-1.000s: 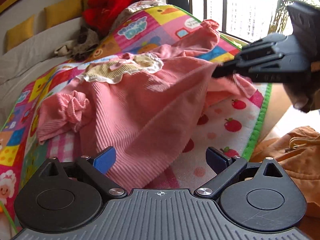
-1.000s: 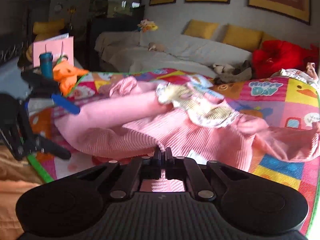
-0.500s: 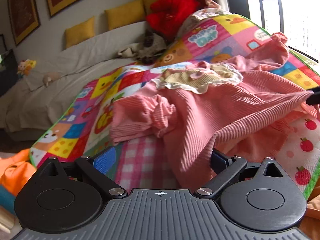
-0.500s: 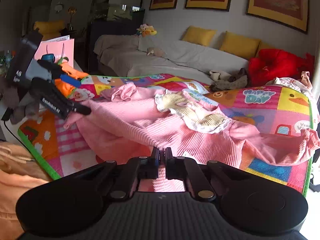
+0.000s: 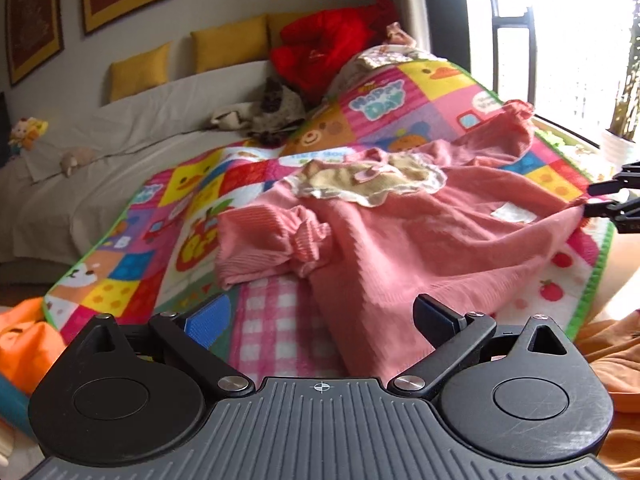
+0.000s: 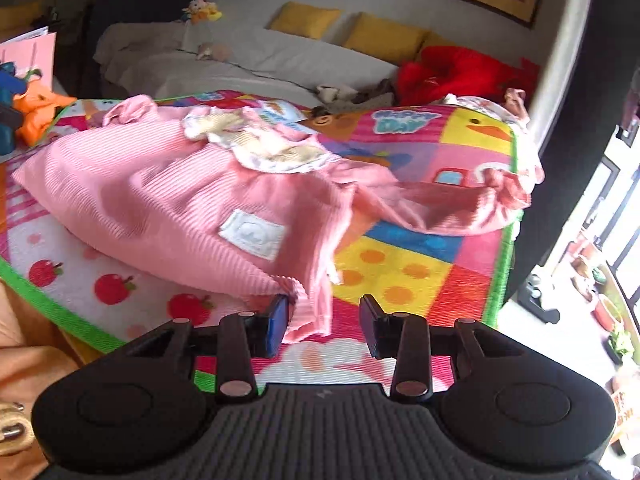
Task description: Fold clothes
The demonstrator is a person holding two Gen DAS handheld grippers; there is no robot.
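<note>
You have one pink dress (image 5: 420, 240) lying spread on one patchwork mat (image 5: 192, 208), its cream collar (image 5: 372, 178) toward 12 o'clock in the left view and its hem toward you. Your left gripper (image 5: 320, 320) has its two jaws spread wide, with the hem's corner lying between them and neither blue pad (image 5: 208, 320) pressing it. Your right gripper (image 6: 324, 324) is also spread; a fold of the hem sits between its jaws and brushes the left pad (image 6: 278, 324), not pinched. In the left view that same gripper shows at 3 o'clock, at the dress's edge. One white label (image 6: 252, 236) is sewn on the skirt. You can count two sleeves: one bunched at 9 o'clock in the left view (image 5: 280, 236), one stretched toward 2 o'clock in the right view (image 6: 460, 204). Behind the mat are three yellow cushions (image 5: 228, 44), one red heap (image 5: 324, 48) and one orange cloth (image 6: 36, 108) at 9 o'clock in the right view.
</note>
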